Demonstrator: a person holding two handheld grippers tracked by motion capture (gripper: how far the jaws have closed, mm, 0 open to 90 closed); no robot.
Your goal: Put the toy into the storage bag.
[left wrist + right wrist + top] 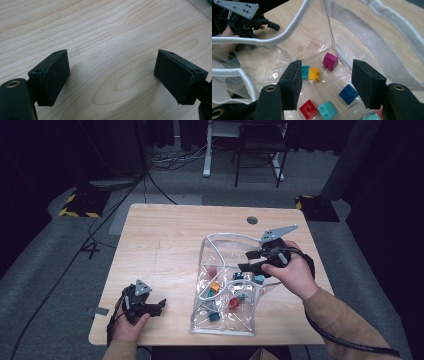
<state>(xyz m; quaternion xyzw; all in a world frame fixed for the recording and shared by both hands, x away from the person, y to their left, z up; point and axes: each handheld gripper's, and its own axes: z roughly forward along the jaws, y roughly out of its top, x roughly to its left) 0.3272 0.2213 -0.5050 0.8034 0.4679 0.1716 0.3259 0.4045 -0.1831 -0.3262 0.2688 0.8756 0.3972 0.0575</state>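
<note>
- Right gripper view first: the right tongs (325,85) hang inside the mouth of the clear bag (322,30), jaws standing apart with nothing pressed between the pads.
- Directly between and below those jaws lie loose building bricks on the bag's bottom: a magenta brick (330,61) farther in, a yellow brick (314,74) touching a teal one, a blue brick (348,93) near the right pad, and a red brick (308,108) closest.
- Seen from the high view, the bag (212,247) lies on the desk (165,235) right of centre, its white-trimmed mouth toward the far side, bricks gathered in its near half.
- Over at the near left corner, the left tongs (111,77) rest low above bare wood, spread wide and empty, well apart from the bag.
- My read: the work is handling bricks in the bag, the right tongs released just now.
- To do it well, I'd keep the jaws clear of the white strap (287,32) and the plastic wall when moving, and pick one brick squarely by its flat sides.
- Steadying the bag's rim with the left tongs would likely stop the film from dragging.
</note>
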